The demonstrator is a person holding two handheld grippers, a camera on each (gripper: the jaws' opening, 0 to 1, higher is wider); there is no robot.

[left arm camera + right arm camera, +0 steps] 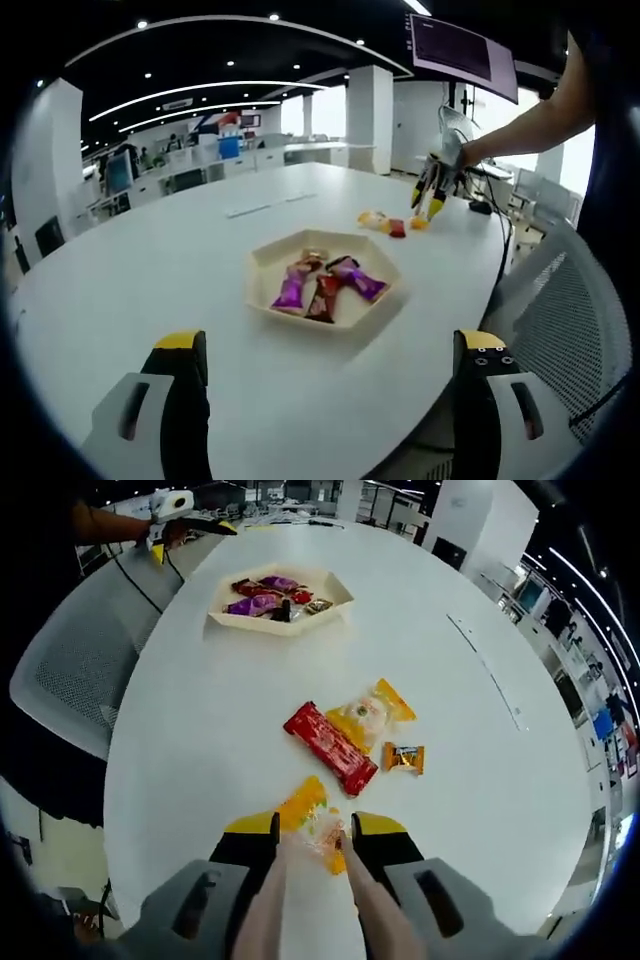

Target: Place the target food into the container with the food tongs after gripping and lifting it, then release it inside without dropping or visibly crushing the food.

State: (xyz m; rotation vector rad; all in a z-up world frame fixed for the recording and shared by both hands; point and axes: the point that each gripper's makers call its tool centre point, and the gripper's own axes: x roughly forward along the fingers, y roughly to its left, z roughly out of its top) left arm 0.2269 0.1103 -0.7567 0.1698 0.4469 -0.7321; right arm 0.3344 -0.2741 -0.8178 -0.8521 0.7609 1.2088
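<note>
Tongs [312, 880] in the right gripper [312, 842] pinch a yellow-orange wrapped snack [312, 825] lying on the white table [200, 730]. Gripping seems underway; next comes a gentle lift toward the distant hexagonal tray [335, 605]. Its wrapper looks crinkly and soft. Left gripper [330, 365] hangs spread, empty.

Glossy plastic wrappers [330, 744] lie on a smooth white table [200, 730]; the chair back [560, 300] is mesh.

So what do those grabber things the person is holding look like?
The left gripper has two chunky black jaws with yellow tips and grey bodies. The right gripper matches: black jaws, yellow tips, grey bodies, plus pale tongs between them. In the left gripper view a dark short sleeve shows.
</note>
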